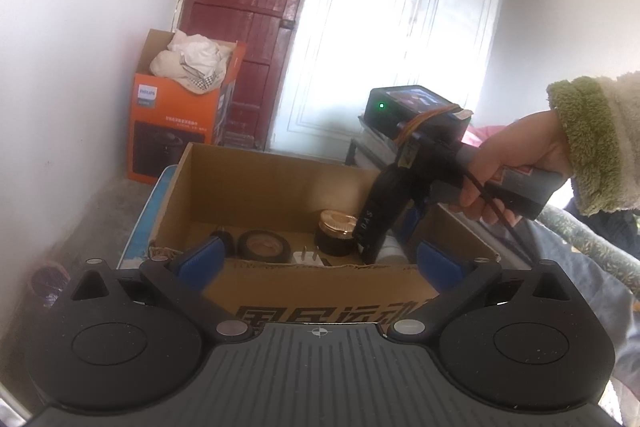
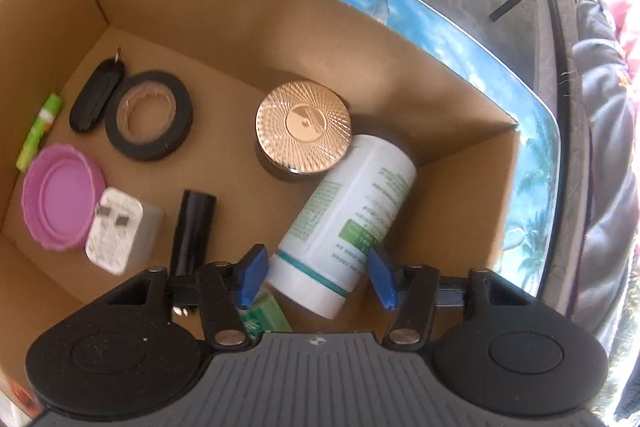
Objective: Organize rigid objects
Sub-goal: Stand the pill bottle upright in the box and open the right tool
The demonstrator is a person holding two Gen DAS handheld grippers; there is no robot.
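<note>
Right gripper [image 2: 314, 277]: lower centre of the right wrist view, inside the cardboard box [image 2: 208, 15]. Jaws spread, 1 blue pad on each side of the white bottle [image 2: 348, 219], which lies on its side; whether the pads touch it cannot be told, and nothing is clamped.

Left gripper [image 1: 320, 263]: lower centre of the left wrist view, jaws wide apart and empty, hanging at the near box wall [image 1: 320, 279].

Contents, working outward from the bottle:
- gold-lidded jar [image 2: 304, 125], centre of frame, touching the bottle's far end
- black cylinder [image 2: 194, 233], left of the bottle
- white plug adapter [image 2: 122, 231], lower left, resting against the pink lid [image 2: 60, 195]
- black tape roll [image 2: 149, 115], black key fob [image 2: 96, 95] and green tube [image 2: 40, 133], upper left
- green packet [image 2: 266, 315], partly hidden under the left finger

Risks, as judged:
- The bottle is round and tilted across the jaws; it can roll, or pivot against the jar and push it.
- The left finger can catch the green packet or the black cylinder.
- Both grippers sit close together, so they may collide.
</note>
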